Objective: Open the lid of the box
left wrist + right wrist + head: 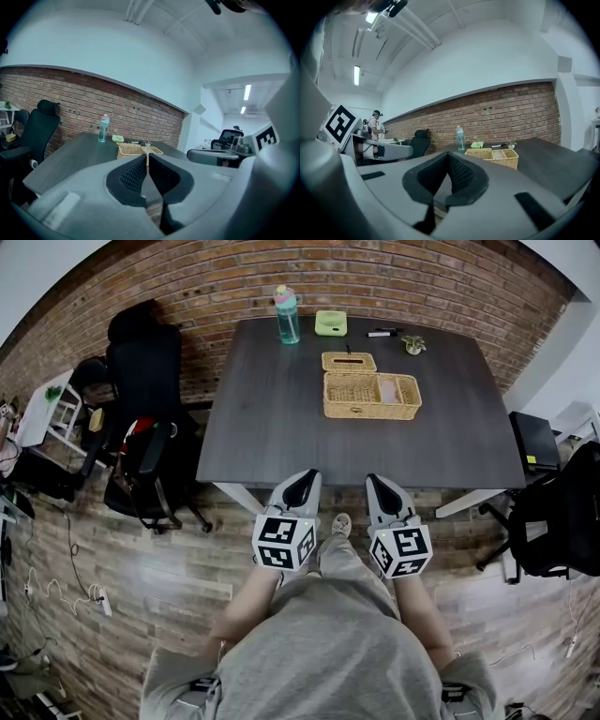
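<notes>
1. Closest below the head camera is the person's grey-clad torso (328, 652). Both grippers are held out just ahead of it, side by side and near each other.
2. The left gripper (302, 477) has its jaws pressed together with nothing between them. Its own view shows the closed tips (147, 157) meeting in a thin line.
3. The right gripper (378, 482) is likewise closed and empty, its tips (449, 157) touching.
4. Both grippers point at the near edge of the dark bench (272, 427), with wood floor (178, 568) beneath them.
5. The box (372, 396), a wicker basket, stands on the bench well ahead of both grippers. It is roughly straight ahead of the right one and ahead-right of the left one. Neither gripper touches it.
6. A smaller wicker panel (349, 362) lies just beyond the box's far edge. Whether it is the lid cannot be told.
7. Farther ahead, near the bench's far edge, stand a bottle (287, 315), a green pad (330, 322), a pen (382, 333) and a small plant (413, 345).
8. A black chair (141, 399) sits off to the left gripper's side, and another chair (562, 512) to the right gripper's side.
</notes>
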`<state>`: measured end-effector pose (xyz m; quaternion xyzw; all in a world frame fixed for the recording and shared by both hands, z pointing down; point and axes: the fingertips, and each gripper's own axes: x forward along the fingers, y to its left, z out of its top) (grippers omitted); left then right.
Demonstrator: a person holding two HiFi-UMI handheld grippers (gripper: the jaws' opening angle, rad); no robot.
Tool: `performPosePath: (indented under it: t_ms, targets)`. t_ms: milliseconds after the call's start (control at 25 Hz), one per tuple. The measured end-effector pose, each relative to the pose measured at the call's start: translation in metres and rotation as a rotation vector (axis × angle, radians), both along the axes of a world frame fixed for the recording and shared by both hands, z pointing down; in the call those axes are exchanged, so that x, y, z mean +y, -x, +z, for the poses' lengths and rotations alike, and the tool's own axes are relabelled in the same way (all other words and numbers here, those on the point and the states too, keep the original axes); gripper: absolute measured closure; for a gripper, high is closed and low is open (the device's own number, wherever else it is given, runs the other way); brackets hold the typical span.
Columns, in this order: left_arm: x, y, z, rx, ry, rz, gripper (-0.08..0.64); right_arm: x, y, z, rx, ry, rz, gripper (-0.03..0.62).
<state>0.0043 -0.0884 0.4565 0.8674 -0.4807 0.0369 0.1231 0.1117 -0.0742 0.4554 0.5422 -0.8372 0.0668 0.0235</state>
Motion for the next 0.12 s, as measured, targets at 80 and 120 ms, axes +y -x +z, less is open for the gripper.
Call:
performPosePath:
  t_ms: [80, 120]
  targets:
    - [-0.0005, -0.0011, -0.0012, -0.001, -0.002, 0.004, 0.532, -0.0013, -0.0003, -0.0002, -0.002, 0.001, -0.001, 0.591]
    - [-0.0008, -0.0016, -0.0018, -0.001, -0.003, 0.006, 0.532, -0.002, -0.0004, -0.0004, -0.003, 0.002, -0.001, 0.592]
